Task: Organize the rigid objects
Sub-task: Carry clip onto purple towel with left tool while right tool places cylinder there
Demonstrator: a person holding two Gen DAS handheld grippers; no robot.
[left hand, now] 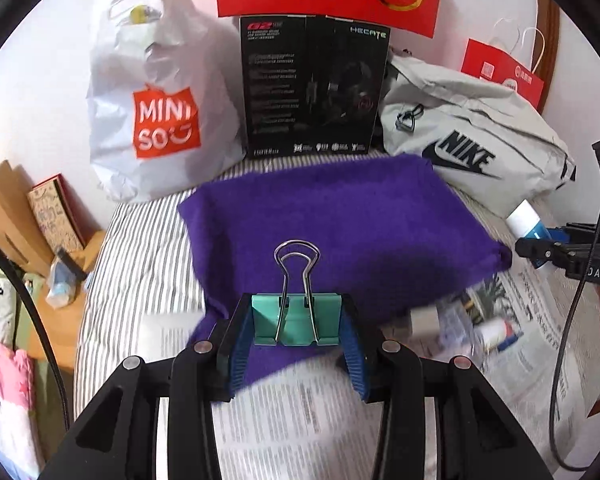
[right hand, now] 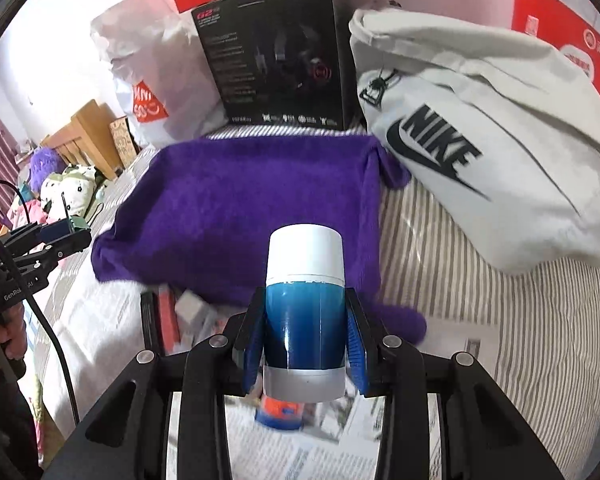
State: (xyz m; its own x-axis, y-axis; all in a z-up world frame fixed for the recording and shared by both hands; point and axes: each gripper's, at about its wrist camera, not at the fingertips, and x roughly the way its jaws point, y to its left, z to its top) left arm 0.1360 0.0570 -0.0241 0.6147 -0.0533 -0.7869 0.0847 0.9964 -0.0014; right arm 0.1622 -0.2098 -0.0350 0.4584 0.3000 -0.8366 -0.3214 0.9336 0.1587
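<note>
The biggest thing I see is the purple towel (left hand: 340, 220), spread flat on the striped bed. Behind the towel stand a white shopping bag (left hand: 160, 92), a black box (left hand: 312, 84) and a grey Nike bag (left hand: 472, 140). In front of the towel lie newspapers (left hand: 284, 412) with some small things on them, too blurry to name.

I think I am in the carrying step: both tools hold something up over the towel's front edge. Next I would bring each thing down onto the towel and let go gently, with space between them so they don't bump.

My right gripper (right hand: 306, 344) is squeezed onto a blue bottle with a white cap (right hand: 305, 300). The pads press its two sides, and the cap points toward the towel.

My left gripper (left hand: 296, 332) is squeezed onto a small green binder clip (left hand: 296, 322), just above the towel's front edge. The jaws are only as wide as the clip. Its wire handles stick up.
</note>
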